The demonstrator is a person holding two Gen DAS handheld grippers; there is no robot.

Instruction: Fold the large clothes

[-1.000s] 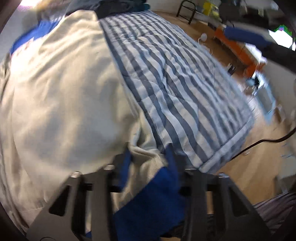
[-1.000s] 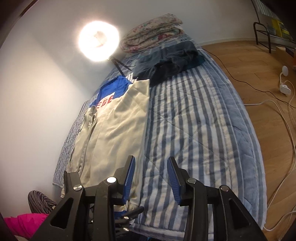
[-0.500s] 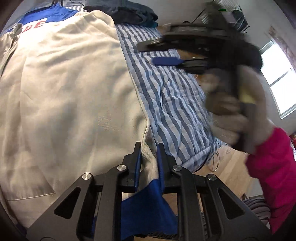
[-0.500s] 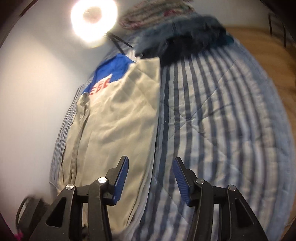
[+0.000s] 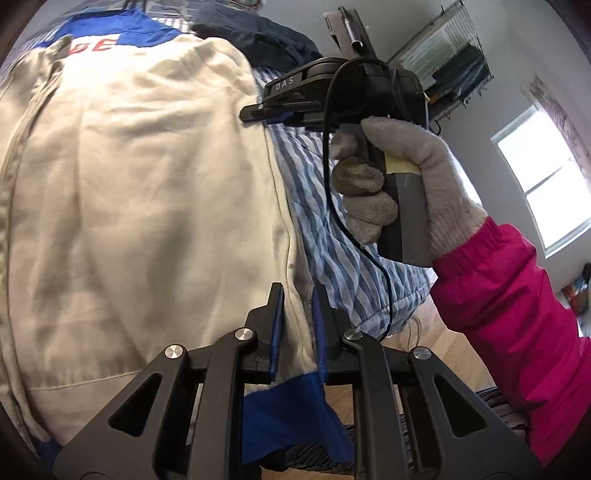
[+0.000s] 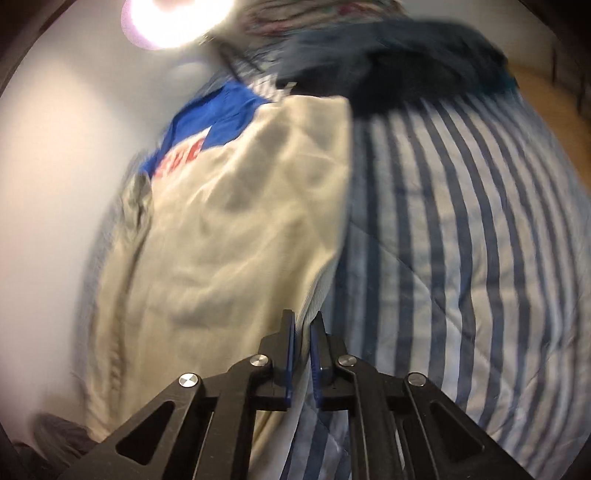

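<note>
A large cream garment (image 5: 140,206) with blue shoulders and red letters lies spread on the striped bed; it also shows in the right wrist view (image 6: 229,236). My left gripper (image 5: 298,299) is shut on the garment's right hem edge, with blue fabric hanging below the fingers. My right gripper (image 6: 302,325) is shut on the same right edge of the garment, further along. In the left wrist view the right gripper's body (image 5: 332,96) is held in a gloved hand over that edge.
The blue-and-white striped quilt (image 6: 461,236) covers the bed to the right of the garment. A dark garment pile (image 6: 399,74) and folded blankets lie at the far end. A bright ring lamp (image 6: 177,18) stands by the white wall. Wooden floor (image 5: 436,332) lies beyond the bed edge.
My left gripper closed on the garment's hem. My right gripper came down to the garment's right edge and shut on it.
</note>
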